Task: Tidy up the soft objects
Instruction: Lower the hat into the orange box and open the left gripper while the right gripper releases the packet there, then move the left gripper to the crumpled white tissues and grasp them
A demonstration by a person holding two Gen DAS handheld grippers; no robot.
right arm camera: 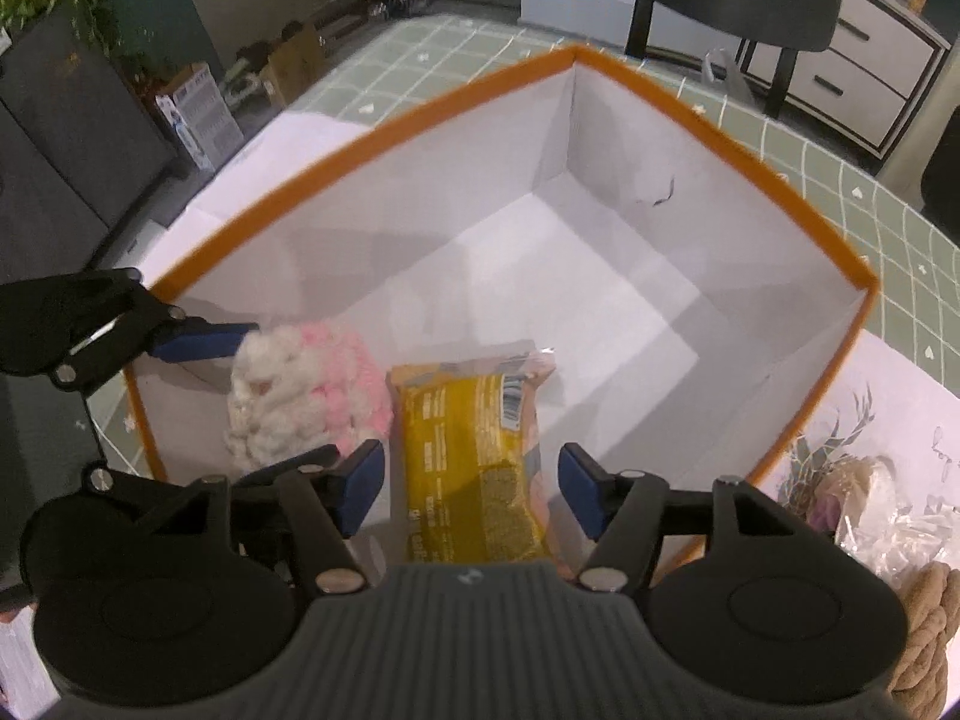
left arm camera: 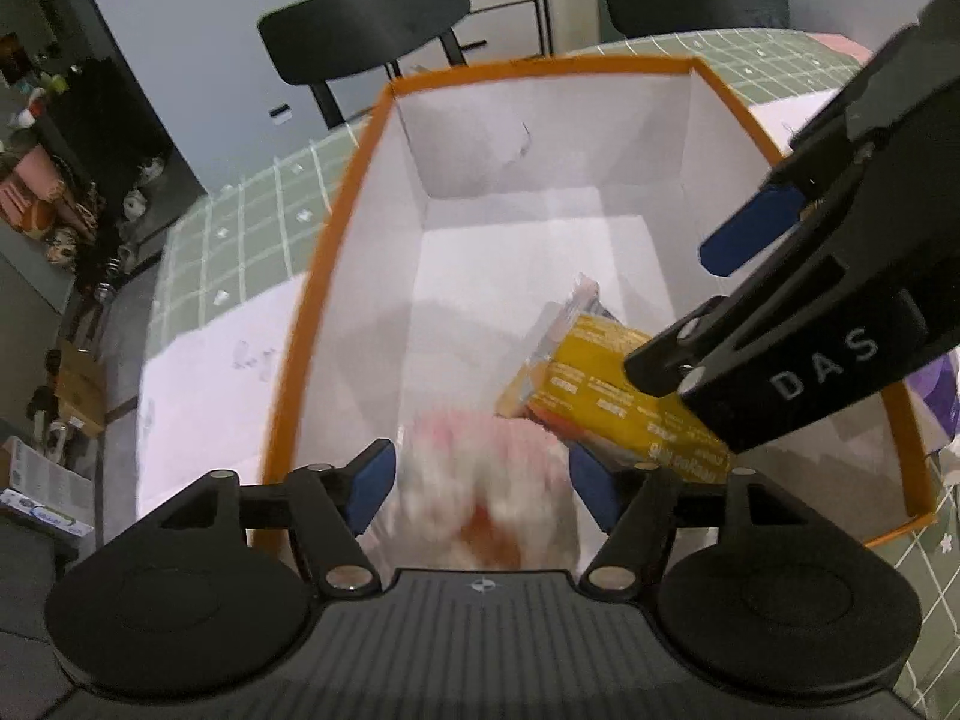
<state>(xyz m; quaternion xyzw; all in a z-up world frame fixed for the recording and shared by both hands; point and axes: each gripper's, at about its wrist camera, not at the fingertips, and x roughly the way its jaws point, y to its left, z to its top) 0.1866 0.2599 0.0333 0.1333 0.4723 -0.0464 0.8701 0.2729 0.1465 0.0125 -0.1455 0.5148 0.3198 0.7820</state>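
Lying between the spread jaws of the right gripper (right arm camera: 471, 489), the yellow snack packet (right arm camera: 474, 462) has its long axis along the fingers, with the crimped clear end pointing forward, away from the gripper body. The blue pads (right arm camera: 360, 483) stand apart from its sides, so they are not pinching it. I cannot tell if the packet rests on the box floor or is in the air. Its near end is hidden under the gripper body.

Just to the left of this packet is the pink and white fluffy ball (right arm camera: 306, 396). In the left wrist view this fluffy ball (left arm camera: 480, 498) is between the jaws of the left gripper (left arm camera: 483, 486), very blurred, and its lower part is cut off by the gripper body. The blue pads (left arm camera: 372, 483) are spread wide and seem close to its sides, but I cannot tell if they touch it.

Both things are inside the orange-rimmed white box (right arm camera: 708, 120), near its close wall; the far part of the floor is bare. The box stands on a green checked tablecloth (right arm camera: 456, 48).

Right of the right jaw, outside the box, a clear plastic bag (right arm camera: 888, 516) and a beige braided rope (right arm camera: 924, 636) lie on a white printed sheet (right arm camera: 900, 396); both are partly cut off at the edge.
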